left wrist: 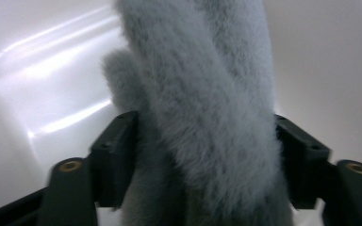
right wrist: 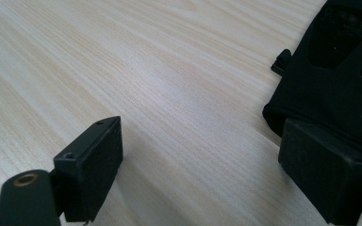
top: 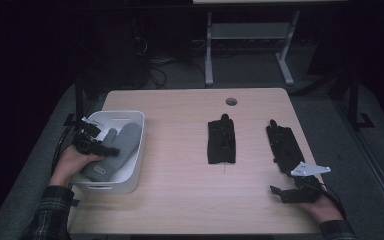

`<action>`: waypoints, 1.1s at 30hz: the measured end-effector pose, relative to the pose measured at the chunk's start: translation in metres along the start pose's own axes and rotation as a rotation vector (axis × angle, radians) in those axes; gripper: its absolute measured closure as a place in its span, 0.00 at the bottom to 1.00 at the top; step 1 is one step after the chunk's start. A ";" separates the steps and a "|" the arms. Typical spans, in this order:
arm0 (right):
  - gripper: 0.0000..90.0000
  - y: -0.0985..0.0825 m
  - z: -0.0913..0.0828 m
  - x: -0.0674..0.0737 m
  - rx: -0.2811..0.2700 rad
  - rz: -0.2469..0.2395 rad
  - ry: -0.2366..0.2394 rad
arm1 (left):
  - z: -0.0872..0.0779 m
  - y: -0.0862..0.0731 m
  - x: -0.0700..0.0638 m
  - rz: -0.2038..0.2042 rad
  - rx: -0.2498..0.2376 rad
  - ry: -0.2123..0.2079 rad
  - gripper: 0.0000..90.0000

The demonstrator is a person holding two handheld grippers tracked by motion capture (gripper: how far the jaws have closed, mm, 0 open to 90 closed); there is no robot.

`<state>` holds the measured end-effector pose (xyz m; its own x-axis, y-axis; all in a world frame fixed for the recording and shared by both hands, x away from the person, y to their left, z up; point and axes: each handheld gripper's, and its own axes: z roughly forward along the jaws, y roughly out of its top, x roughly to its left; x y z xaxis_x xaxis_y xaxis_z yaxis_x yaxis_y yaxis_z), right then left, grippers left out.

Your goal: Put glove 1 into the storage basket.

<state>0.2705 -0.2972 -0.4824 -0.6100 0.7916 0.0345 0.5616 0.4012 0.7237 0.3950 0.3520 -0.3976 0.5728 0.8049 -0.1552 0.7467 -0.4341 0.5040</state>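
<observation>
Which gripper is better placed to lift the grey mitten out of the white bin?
Left. The left gripper already straddles the grey mitten inside the white bin; the right gripper rests across the table beside a black glove.

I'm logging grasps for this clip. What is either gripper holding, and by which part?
The left gripper has its fingers on either side of the grey mitten in the white bin, across its body below the thumb. The right gripper is open, holding nothing.

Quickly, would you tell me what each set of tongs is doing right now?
Left tongs: closed on the grey mitten in the white bin.
Right tongs: open, holding nothing.
</observation>
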 end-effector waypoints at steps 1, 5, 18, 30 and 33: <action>0.16 0.000 0.000 0.000 0.000 0.000 0.000 | -0.001 0.000 0.001 -0.004 -0.010 0.016 0.30; 0.16 0.000 0.000 0.000 0.000 0.000 0.000 | -0.008 0.000 0.006 -0.020 -0.053 0.050 0.25; 0.16 0.000 0.000 0.000 0.000 0.000 0.000 | -0.014 0.002 0.011 -0.015 -0.096 0.037 0.66; 0.16 0.000 0.000 0.000 0.000 0.002 -0.001 | -0.031 0.009 0.006 -0.005 -0.101 -0.087 0.89; 0.16 0.000 0.000 0.000 0.000 0.002 -0.001 | -0.034 0.010 0.007 -0.005 -0.093 -0.141 0.89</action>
<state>0.2703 -0.2971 -0.4824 -0.6083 0.7930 0.0351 0.5626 0.3995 0.7238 0.3949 0.3671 -0.3644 0.6159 0.7392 -0.2725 0.7187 -0.3856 0.5786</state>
